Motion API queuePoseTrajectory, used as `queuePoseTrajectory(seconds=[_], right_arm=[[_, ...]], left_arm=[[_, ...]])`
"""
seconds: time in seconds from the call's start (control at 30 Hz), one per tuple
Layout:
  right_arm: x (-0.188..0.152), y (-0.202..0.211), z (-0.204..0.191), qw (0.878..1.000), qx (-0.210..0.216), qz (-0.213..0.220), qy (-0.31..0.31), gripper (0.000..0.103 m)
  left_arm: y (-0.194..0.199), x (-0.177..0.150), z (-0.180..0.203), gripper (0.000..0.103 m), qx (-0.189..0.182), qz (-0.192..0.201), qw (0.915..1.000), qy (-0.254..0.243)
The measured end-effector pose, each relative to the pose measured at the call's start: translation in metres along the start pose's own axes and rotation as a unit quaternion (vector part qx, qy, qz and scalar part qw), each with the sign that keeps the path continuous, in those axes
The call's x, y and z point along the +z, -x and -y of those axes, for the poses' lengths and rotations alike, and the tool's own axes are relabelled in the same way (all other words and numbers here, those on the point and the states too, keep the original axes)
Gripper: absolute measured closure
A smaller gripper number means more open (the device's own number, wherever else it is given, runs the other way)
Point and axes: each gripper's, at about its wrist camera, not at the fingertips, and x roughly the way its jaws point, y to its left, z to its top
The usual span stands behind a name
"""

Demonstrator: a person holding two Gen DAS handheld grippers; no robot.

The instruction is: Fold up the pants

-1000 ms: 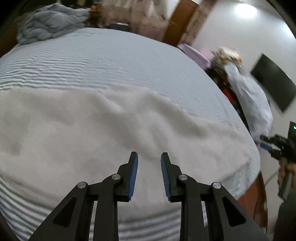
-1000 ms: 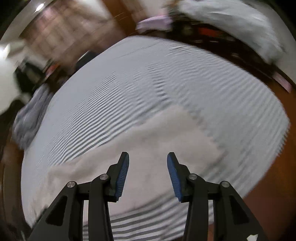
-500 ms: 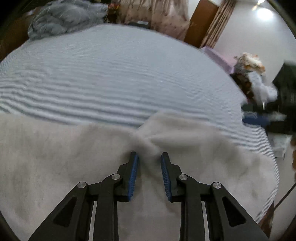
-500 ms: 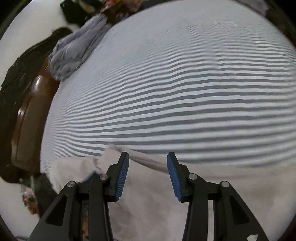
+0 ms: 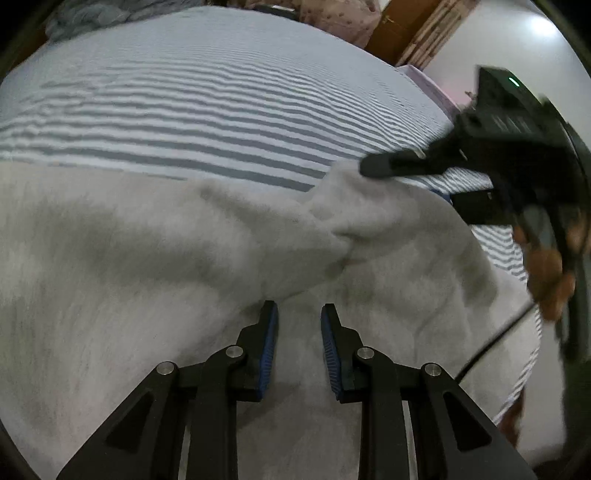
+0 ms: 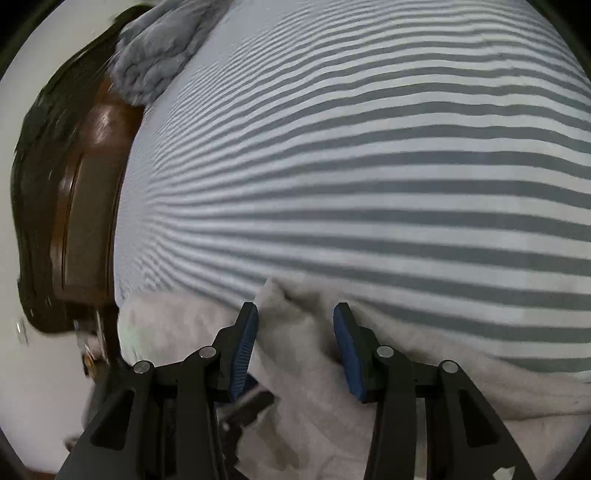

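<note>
Light grey fleece pants (image 5: 147, 266) lie spread on a striped bed. My left gripper (image 5: 299, 317) is open, low over the cloth beside a raised fold. My right gripper shows in the left wrist view (image 5: 399, 166) at the pants' far right corner, one finger over the lifted edge. In the right wrist view my right gripper (image 6: 295, 317) is open with a bunched corner of the pants (image 6: 288, 295) between the jaws.
The bed has a grey and white striped sheet (image 6: 369, 166). A grey blanket (image 6: 155, 62) is bunched at its far end by a brown wooden bed frame (image 6: 85, 206). A wooden door (image 5: 402, 29) stands beyond the bed.
Both grippers have dropped close to the pants. The right gripper has swung in to the far right corner, and that edge is now lifted into a fold.
</note>
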Motion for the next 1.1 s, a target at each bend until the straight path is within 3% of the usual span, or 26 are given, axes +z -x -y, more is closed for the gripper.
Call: queuePoseTrajectory(seconds=[0.07,0.27,0.57,0.6,0.63,0.73,0.83,0.97,1.1], right_arm=[[-0.015,-0.002,-0.003,1.000,0.018,-0.018,0.017,0.062],[-0.056,-0.014,-0.019,0.992,-0.007,-0.061,0.112,0.061],[0.000,-0.023,-0.018,0.997,0.064,-0.025,0.043,0.054],[0.007,-0.023,-0.016,0.996,0.076,-0.020,0.033,0.055],[0.010,-0.022,-0.017,0.996,0.080,-0.017,0.030,0.066],[0.017,-0.022,-0.029,0.997,0.040,-0.015,0.063,0.086],[0.015,-0.020,-0.036,0.996,0.013,-0.017,0.089,0.089],[0.013,-0.008,-0.043,0.994,-0.004,0.021,0.106,0.091],[0.023,-0.025,-0.038,0.992,-0.051,0.020,0.112,0.092]], left_arm=[[0.003,0.000,-0.007,0.077,-0.006,-0.002,0.9999,0.012],[0.005,-0.004,-0.008,0.078,0.007,0.007,0.9999,0.010],[-0.001,-0.013,0.018,0.078,0.026,0.017,0.9995,-0.006],[-0.002,-0.013,0.019,0.078,0.027,0.018,0.9994,-0.008],[-0.002,-0.014,0.020,0.078,0.028,0.018,0.9994,-0.010],[0.001,-0.019,0.018,0.078,0.026,0.026,0.9993,-0.010],[0.006,-0.033,0.021,0.078,0.031,0.036,0.9988,-0.015],[0.012,-0.046,0.031,0.078,0.059,0.055,0.9961,-0.035],[0.012,-0.052,0.034,0.078,0.081,0.055,0.9943,-0.043]])
